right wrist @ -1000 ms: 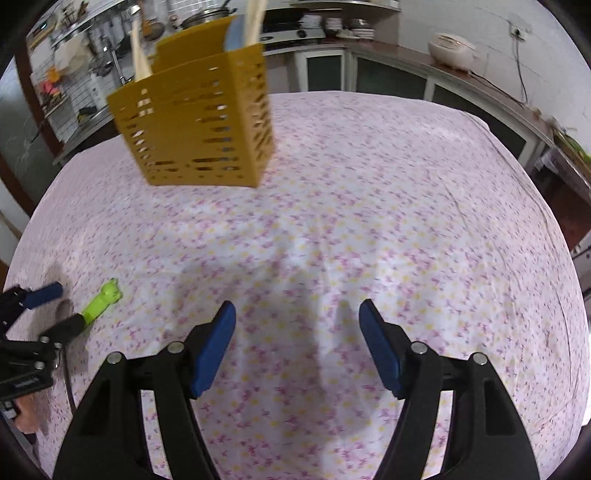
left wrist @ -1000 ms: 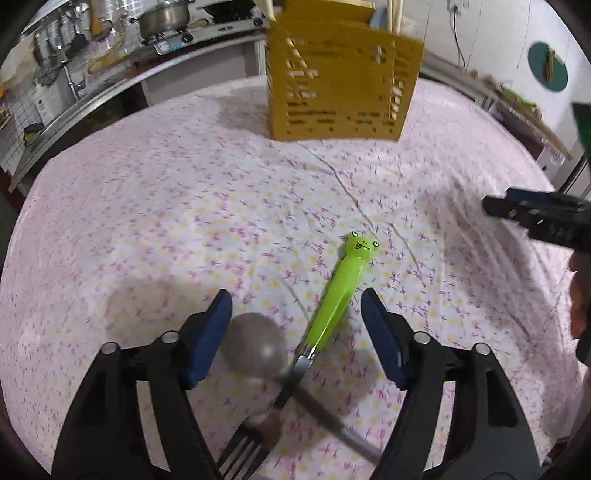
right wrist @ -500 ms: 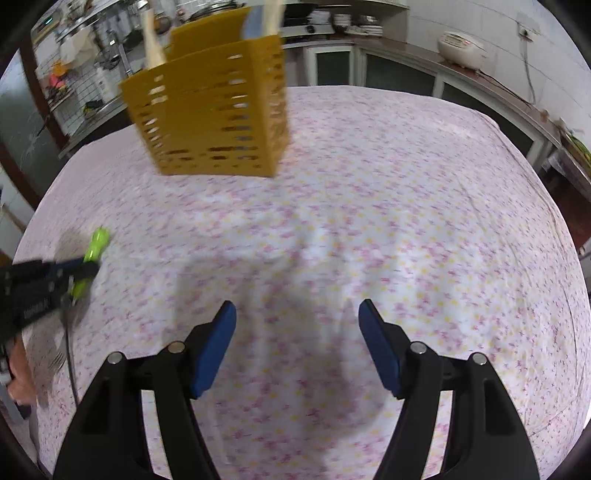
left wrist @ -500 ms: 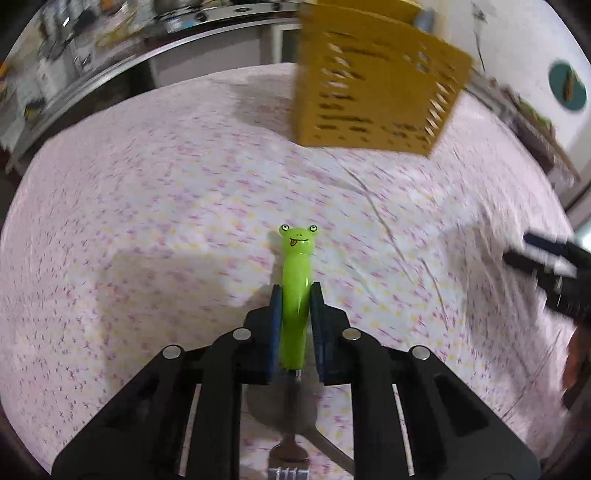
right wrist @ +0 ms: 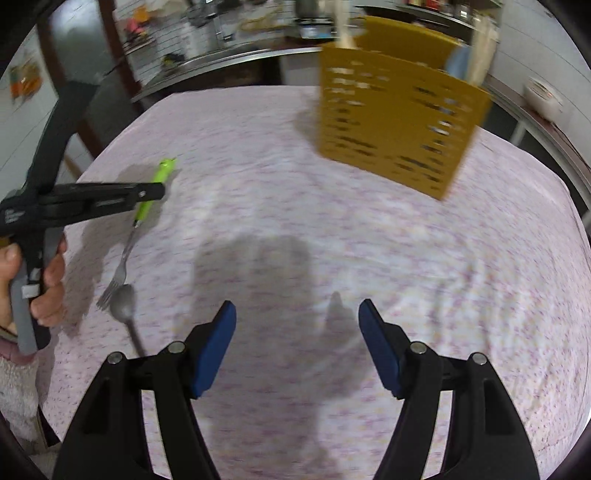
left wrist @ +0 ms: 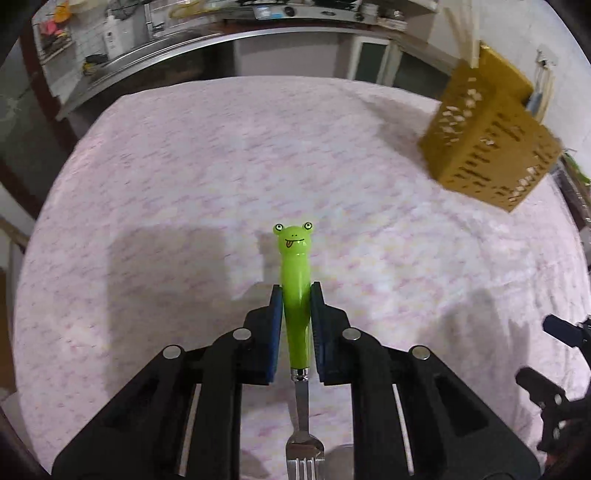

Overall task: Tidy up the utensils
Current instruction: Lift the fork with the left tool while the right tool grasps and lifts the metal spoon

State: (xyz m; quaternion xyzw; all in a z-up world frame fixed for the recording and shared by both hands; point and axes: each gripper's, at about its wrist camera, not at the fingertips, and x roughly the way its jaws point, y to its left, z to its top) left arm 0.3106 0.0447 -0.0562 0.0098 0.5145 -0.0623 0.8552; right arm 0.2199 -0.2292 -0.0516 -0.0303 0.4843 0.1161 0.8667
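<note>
My left gripper (left wrist: pixel 295 297) is shut on the green frog-handled fork (left wrist: pixel 294 277), its tines pointing back toward the camera. In the right wrist view the left gripper (right wrist: pixel 155 190) holds the fork (right wrist: pixel 147 199) above the cloth at the left, tines hanging down. A metal spoon (right wrist: pixel 123 301) lies on the cloth under the tines. The yellow slotted utensil holder (right wrist: pixel 399 110) stands at the far side; it also shows in the left wrist view (left wrist: pixel 487 151) at the right. My right gripper (right wrist: pixel 297 332) is open and empty over the cloth.
The table carries a pink floral cloth (right wrist: pixel 332 240). Chopsticks and a blue utensil (right wrist: pixel 458 62) stand in the holder. A kitchen counter with a sink (left wrist: pixel 184 33) runs behind the table. A white rice cooker (right wrist: pixel 543 94) sits at the far right.
My left gripper closed on the frog fork's handle and lifted it off the cloth. The left view swung, so the holder now sits at its right. The right gripper turned slightly left.
</note>
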